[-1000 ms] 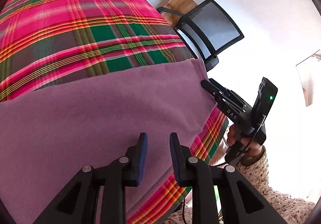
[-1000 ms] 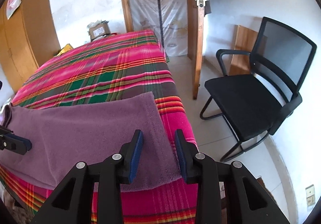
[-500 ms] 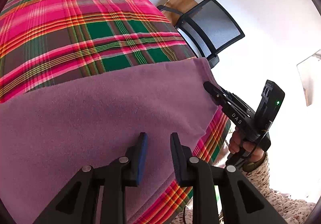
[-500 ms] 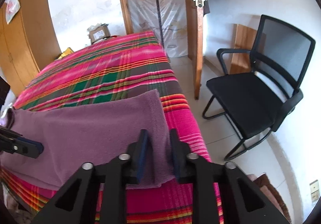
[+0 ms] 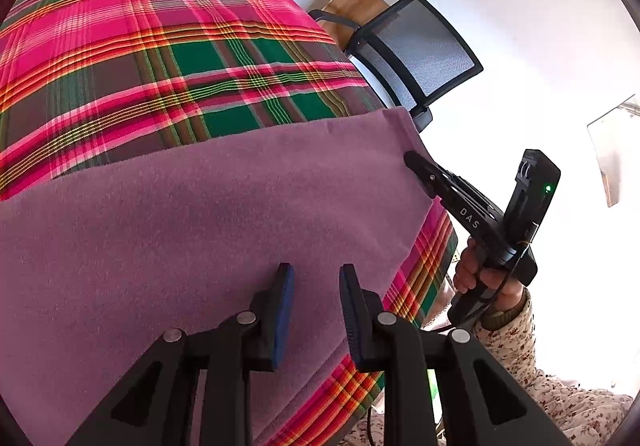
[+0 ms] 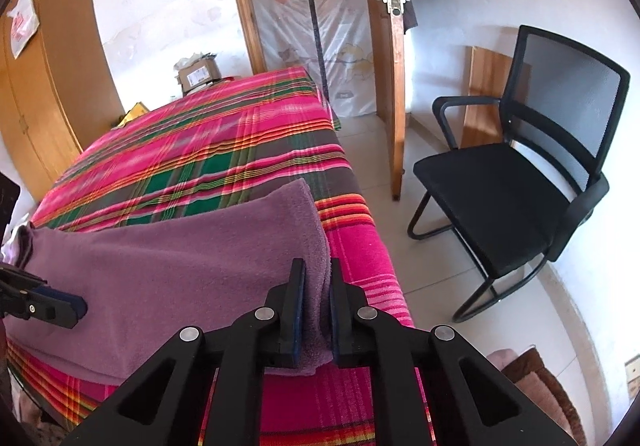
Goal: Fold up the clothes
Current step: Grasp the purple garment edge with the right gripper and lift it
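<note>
Black two-finger grippers (image 5: 316,310) with blue pads (image 5: 285,310) and silver screws; at four o'clock, second gripper (image 5: 416,162) marked "DAS", green light, black cable, beige floral-speckled sleeve (image 5: 516,330) with olive cuff.

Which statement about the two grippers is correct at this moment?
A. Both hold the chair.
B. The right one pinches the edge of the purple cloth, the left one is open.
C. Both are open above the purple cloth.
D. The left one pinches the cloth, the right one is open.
B: the right gripper has a fold of the purple cloth pressed between its fingers, while the left gripper shows a clear gap.
</note>
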Demonstrator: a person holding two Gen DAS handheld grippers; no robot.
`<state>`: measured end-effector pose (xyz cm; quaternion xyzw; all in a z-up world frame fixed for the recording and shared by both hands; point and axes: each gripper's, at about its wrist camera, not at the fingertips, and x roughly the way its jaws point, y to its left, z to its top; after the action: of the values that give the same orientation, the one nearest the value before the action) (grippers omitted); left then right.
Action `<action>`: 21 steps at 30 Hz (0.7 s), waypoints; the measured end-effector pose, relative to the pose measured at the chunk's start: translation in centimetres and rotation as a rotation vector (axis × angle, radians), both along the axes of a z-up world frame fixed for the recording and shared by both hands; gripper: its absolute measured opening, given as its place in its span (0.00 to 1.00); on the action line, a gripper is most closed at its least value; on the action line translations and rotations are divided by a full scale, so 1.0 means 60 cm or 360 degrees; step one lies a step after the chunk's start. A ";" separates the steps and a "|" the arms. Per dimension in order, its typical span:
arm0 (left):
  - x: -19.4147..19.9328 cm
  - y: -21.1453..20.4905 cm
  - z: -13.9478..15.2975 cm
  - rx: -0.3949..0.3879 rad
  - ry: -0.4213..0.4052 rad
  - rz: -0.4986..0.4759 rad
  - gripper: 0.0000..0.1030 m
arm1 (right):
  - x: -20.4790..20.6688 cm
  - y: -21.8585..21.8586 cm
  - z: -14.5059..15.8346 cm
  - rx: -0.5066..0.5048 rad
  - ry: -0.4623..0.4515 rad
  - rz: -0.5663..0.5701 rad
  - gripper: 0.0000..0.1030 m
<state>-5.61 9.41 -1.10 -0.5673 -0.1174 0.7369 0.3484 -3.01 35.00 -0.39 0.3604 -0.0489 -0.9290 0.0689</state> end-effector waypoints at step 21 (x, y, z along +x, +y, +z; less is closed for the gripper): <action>0.051 -0.047 -0.006 0.0039 -0.0053 0.0003 0.23 | 0.064 -0.098 0.154 0.0095 0.0292 0.0151 0.10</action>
<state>-2.55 6.58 -1.45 -0.5751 -0.1328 0.7261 0.3526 0.85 29.11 8.88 0.2777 0.0024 -0.9548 0.1061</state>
